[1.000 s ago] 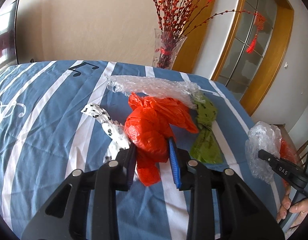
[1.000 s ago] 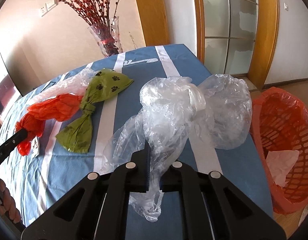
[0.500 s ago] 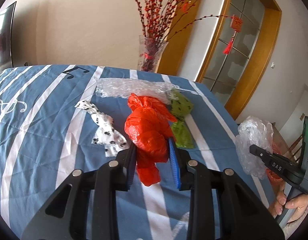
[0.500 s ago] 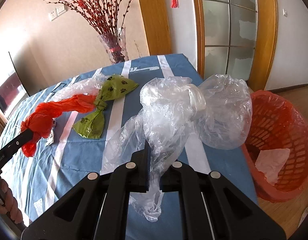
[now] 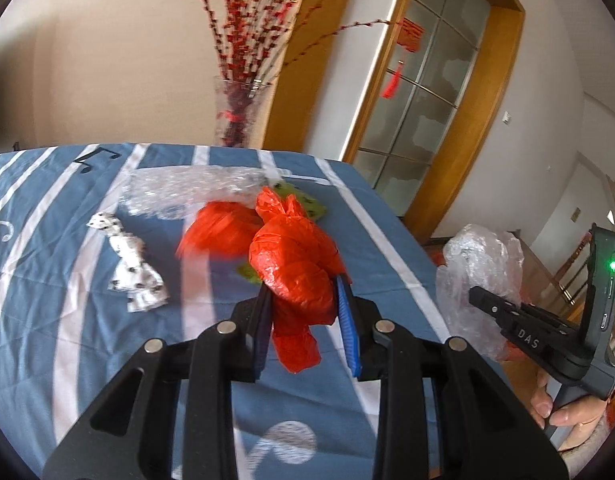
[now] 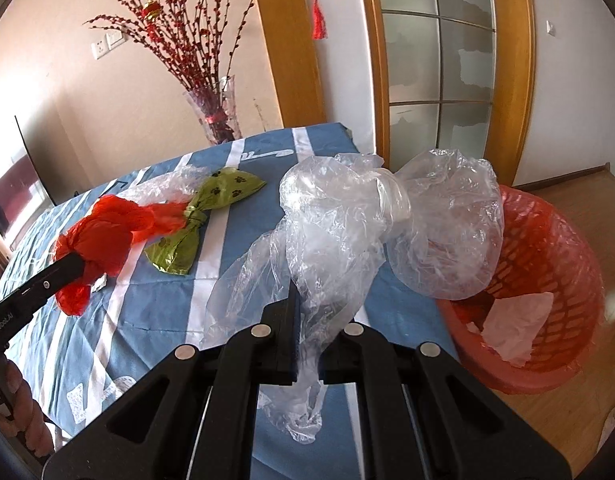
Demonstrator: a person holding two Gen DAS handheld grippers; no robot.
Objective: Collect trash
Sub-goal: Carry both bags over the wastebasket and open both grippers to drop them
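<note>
On our left, the left gripper (image 5: 303, 300) has lifted the red bag (image 5: 295, 268) clear of the striped tablecloth (image 5: 47, 280) since a second ago, jaws still clamped on it. The spotted wrapper (image 5: 133, 268), bubble wrap (image 5: 179, 192) and green paw-print bag (image 6: 211, 208) remain on the table. Our right gripper (image 6: 307, 328), pinched shut on the clear plastic bag (image 6: 347, 232), has carried it closer to the red basket (image 6: 547, 280), which holds a pale crumpled sheet (image 6: 515, 320). Both loads look ready to drop in.
</note>
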